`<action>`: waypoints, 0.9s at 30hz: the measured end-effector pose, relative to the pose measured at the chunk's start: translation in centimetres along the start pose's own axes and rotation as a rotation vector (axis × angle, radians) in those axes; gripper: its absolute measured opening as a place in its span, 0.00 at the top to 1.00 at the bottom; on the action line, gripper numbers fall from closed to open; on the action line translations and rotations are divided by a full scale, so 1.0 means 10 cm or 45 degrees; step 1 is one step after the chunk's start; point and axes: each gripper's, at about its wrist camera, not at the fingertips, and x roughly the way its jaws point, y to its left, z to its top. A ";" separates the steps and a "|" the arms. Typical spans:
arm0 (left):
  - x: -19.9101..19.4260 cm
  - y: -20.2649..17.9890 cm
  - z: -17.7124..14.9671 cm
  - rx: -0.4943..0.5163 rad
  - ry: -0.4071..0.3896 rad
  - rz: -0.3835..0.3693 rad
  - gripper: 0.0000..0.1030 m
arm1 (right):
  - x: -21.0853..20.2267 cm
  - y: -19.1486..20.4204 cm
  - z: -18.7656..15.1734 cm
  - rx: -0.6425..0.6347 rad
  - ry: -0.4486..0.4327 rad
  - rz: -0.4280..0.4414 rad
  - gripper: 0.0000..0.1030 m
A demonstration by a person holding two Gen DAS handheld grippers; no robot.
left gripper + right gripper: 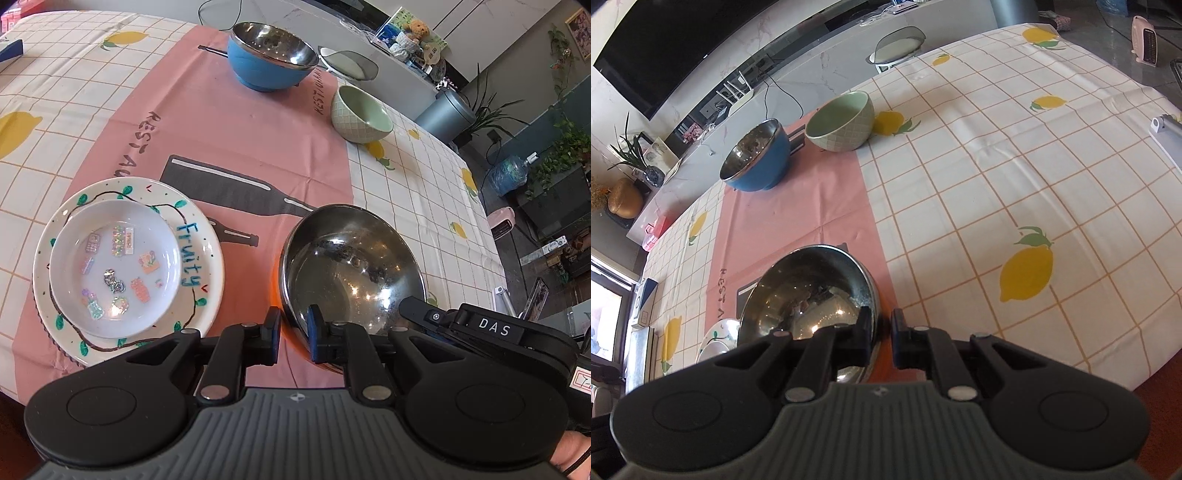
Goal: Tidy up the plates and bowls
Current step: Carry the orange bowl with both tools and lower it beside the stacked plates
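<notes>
A steel bowl (pixel 351 266) with an orange outside sits on the pink runner near the table's front edge. My left gripper (pixel 293 326) straddles its near left rim, one finger inside and one outside, with a visible gap, so it is open. My right gripper (pixel 881 326) is shut on the near right rim of the same steel bowl (pixel 809 291). To the left, a small white stickered dish (pixel 114 266) rests on a "fruity" plate (pixel 199 258). Further back stand a blue bowl (pixel 269 55) and a green bowl (pixel 360 114), both empty.
The table's right edge (pixel 476 192) drops to a floor with a bin and plants. A white stand (pixel 1167 133) lies at the far right of the lemon tablecloth. A stool (pixel 347 62) stands beyond the far edge, and a dark box (pixel 11 50) is at far left.
</notes>
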 end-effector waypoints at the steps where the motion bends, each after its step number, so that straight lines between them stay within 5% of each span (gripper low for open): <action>1: 0.00 0.00 0.00 0.002 -0.003 0.001 0.84 | 0.01 0.00 0.00 0.000 0.000 -0.003 0.92; 17: 0.03 -0.12 -0.01 0.042 0.041 -0.031 0.81 | -0.03 -0.06 0.04 0.010 -0.016 -0.041 0.89; 27: -0.10 -0.14 0.03 0.072 -0.020 -0.020 0.60 | -0.12 0.03 0.05 -0.045 -0.066 -0.043 0.70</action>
